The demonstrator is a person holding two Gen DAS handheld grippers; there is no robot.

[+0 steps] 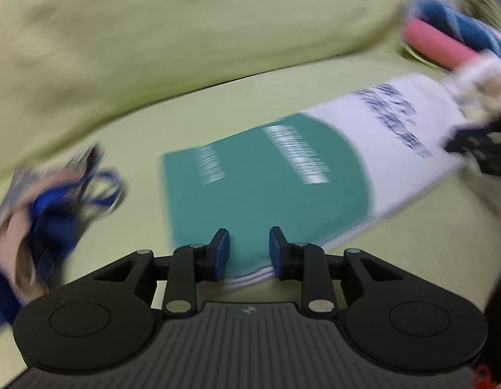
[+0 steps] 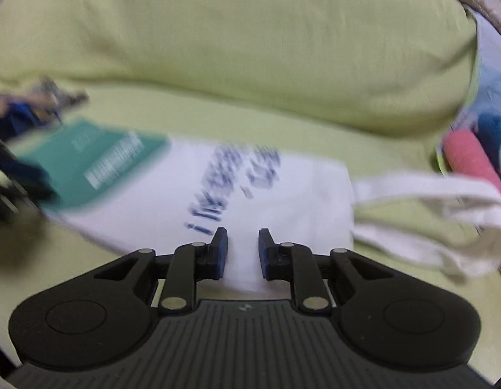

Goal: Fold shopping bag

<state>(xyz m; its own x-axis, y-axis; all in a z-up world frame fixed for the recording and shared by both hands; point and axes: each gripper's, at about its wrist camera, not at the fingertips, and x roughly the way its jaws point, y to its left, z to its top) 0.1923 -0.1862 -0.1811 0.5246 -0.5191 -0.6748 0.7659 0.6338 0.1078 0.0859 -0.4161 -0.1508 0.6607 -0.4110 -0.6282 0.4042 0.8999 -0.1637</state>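
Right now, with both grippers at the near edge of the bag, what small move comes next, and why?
Probably close the left gripper on the bag: its green end's layered edge sits between open jaws, and the right gripper straddles the white end, so both could lift for the next fold.

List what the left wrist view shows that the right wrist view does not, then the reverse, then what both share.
Only left wrist: the bag's stacked folded edge between the left gripper fingers.

Only right wrist: the full white handles lying loose beside the right gripper.

Both: the teal-and-white shopping bag, yellow-green bedding, a pink roll.
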